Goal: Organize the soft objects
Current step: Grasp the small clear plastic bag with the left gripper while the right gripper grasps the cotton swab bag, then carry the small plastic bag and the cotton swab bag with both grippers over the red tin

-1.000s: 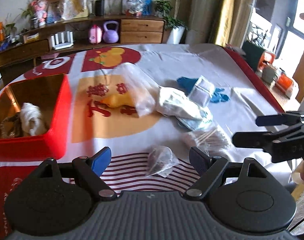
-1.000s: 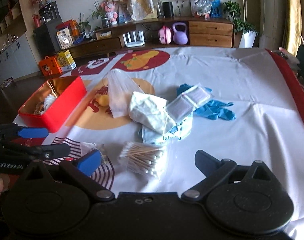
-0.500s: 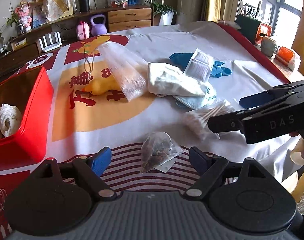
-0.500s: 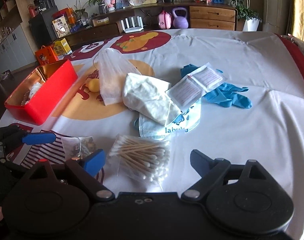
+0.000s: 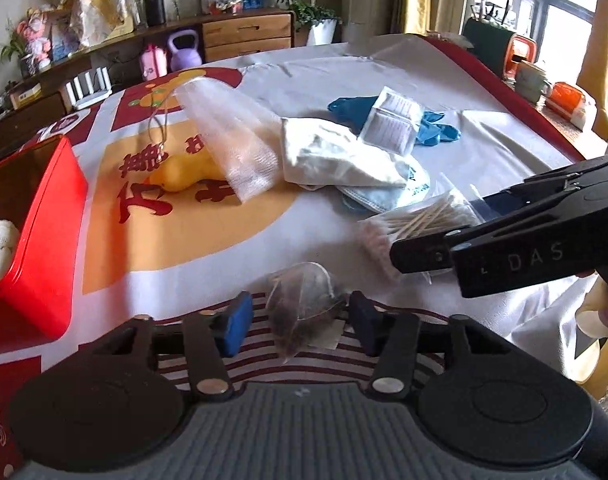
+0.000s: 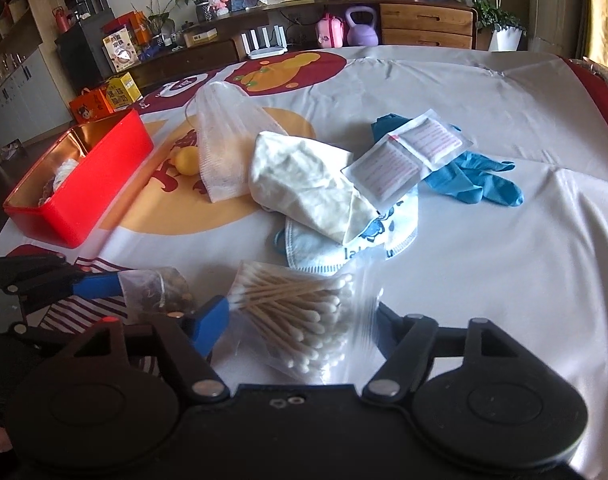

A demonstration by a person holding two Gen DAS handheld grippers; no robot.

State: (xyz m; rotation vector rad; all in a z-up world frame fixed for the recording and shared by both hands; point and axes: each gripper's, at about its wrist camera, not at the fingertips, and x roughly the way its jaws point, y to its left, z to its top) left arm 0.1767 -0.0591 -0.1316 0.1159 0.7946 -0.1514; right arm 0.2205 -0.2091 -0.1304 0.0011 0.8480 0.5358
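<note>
A small clear sachet of dark dried bits (image 5: 304,308) lies between the spread pads of the left tool (image 5: 300,326). A clear bag of cotton swabs (image 6: 300,316) lies flat between the open pads of the right tool (image 6: 300,330), sticks pointing away to the right. Beyond both, a mesh pouch (image 6: 224,152), a crumpled white cloth (image 6: 307,184), a face mask (image 6: 343,248), two gauze packets (image 6: 407,156) and blue gloves (image 6: 475,184) overlap in a heap. Far left, the red box (image 6: 84,196) holds white yarn.

Two low, close, table-facing wrist views
</note>
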